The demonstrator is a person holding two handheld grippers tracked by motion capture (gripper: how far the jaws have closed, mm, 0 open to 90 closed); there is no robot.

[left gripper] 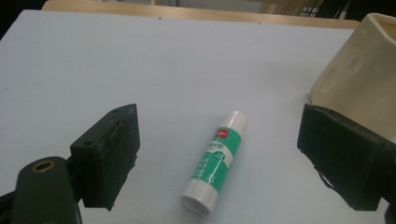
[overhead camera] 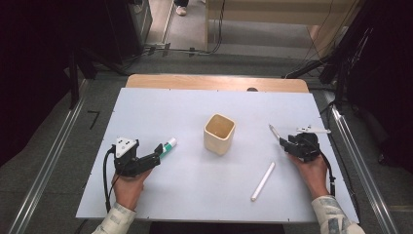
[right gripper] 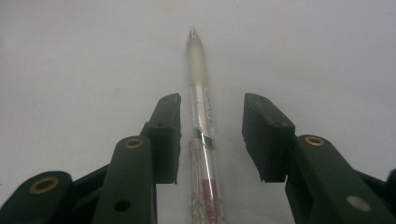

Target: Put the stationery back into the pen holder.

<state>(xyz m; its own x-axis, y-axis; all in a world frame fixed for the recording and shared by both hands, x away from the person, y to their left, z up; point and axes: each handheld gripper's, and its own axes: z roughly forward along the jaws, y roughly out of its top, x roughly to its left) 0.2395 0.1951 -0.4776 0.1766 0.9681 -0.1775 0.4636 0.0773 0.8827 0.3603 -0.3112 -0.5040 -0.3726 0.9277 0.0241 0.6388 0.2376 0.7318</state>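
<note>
Nothing sits in the cup [overhead camera: 219,133] yet. Your left gripper [left gripper: 219,154] straddles the glue stick [left gripper: 215,161], jaws released; your right gripper [right gripper: 211,135] straddles the pen [right gripper: 201,121], released too. Both lie on the table [overhead camera: 170,195].

The glue stick [left gripper: 216,161] lies flat on the white counter [overhead camera: 195,190], a stubby white tube with a green label band and red print near its cap. Its flat base faces the left tongs [left gripper: 217,156], its rounded cap points away, and it sits between the wide-open jaws, touching neither. Over on the right, a clear pen [right gripper: 201,130] with a frosted grip and a metal tip lies flat too. It runs straight down the gap in the right tongs [right gripper: 211,135], tip pointing away.
</note>
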